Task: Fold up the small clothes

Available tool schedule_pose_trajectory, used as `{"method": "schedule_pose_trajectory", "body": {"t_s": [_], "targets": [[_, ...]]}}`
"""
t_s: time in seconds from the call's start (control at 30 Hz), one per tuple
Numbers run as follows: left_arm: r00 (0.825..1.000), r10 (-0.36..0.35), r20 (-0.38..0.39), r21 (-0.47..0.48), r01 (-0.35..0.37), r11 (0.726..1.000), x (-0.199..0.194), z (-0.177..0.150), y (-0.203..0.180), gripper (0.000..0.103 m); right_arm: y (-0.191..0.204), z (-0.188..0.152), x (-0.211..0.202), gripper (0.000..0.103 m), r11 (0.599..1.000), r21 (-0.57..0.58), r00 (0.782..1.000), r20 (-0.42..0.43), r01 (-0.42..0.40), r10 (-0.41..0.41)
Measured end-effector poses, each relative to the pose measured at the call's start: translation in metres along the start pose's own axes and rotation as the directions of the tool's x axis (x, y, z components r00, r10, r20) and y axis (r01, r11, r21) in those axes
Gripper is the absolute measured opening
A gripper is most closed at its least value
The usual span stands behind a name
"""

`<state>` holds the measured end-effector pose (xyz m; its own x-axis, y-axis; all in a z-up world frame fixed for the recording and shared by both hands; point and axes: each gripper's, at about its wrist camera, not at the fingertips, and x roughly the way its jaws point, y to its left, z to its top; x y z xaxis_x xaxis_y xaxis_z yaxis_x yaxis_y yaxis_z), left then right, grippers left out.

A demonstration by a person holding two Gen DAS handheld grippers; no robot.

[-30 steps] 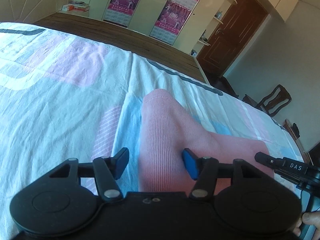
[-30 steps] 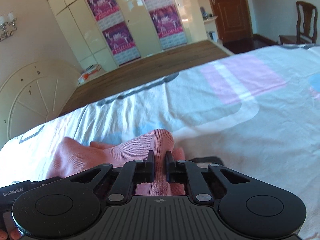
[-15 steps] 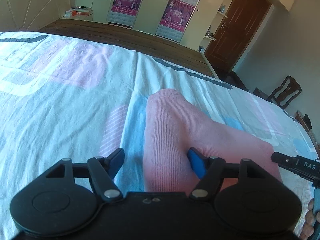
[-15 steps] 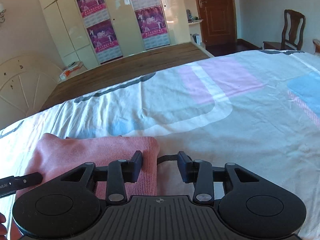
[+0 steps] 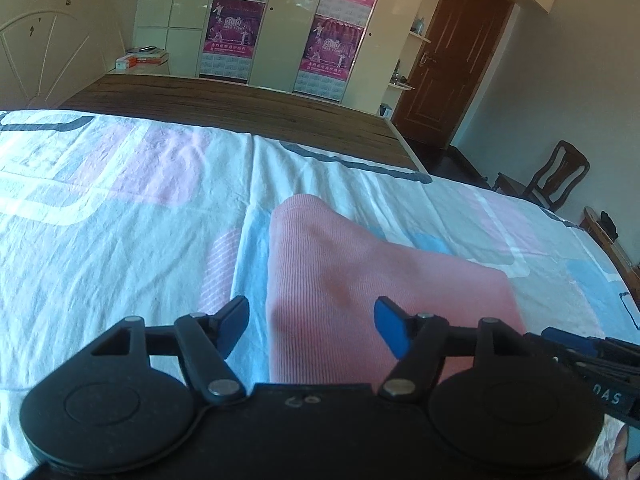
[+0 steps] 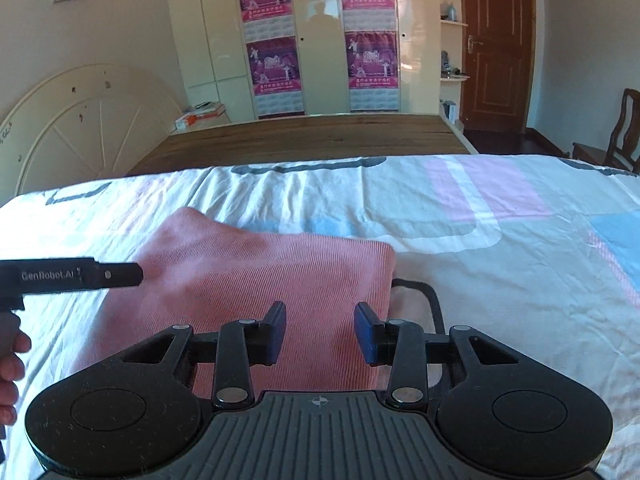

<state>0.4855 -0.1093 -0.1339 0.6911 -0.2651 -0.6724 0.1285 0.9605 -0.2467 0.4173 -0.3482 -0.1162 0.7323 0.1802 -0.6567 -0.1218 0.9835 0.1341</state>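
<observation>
Garment: pink knit cloth (image 6: 256,280) is lying flat, long axis running sideways.
Left gripper (image 5: 310,326): jaws gaping, hovering at cloth's left end.
Right gripper (image 6: 320,332): jaws parted, empty, hovering at its right edge.

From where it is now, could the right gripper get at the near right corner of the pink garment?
Probably yes. The right gripper hangs open just above the pink garment, whose right edge lies near its right finger. Nothing sits between them; the left gripper is off to the side.

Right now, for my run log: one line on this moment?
left tongs: open | right tongs: open | pink garment: folded, on bedsheet
</observation>
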Motion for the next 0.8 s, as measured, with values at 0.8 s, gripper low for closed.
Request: {"method": "schedule_pose_trajectory", "body": {"t_s": [0.8], "targets": [[0.997, -0.018, -0.078, -0.036, 0.015, 0.999, -0.044, -0.077, 0.015, 0.072, -0.021, -0.076, -0.032, 0.020, 0.997, 0.057, 0.996, -0.079, 0.043, -0.038]]}}
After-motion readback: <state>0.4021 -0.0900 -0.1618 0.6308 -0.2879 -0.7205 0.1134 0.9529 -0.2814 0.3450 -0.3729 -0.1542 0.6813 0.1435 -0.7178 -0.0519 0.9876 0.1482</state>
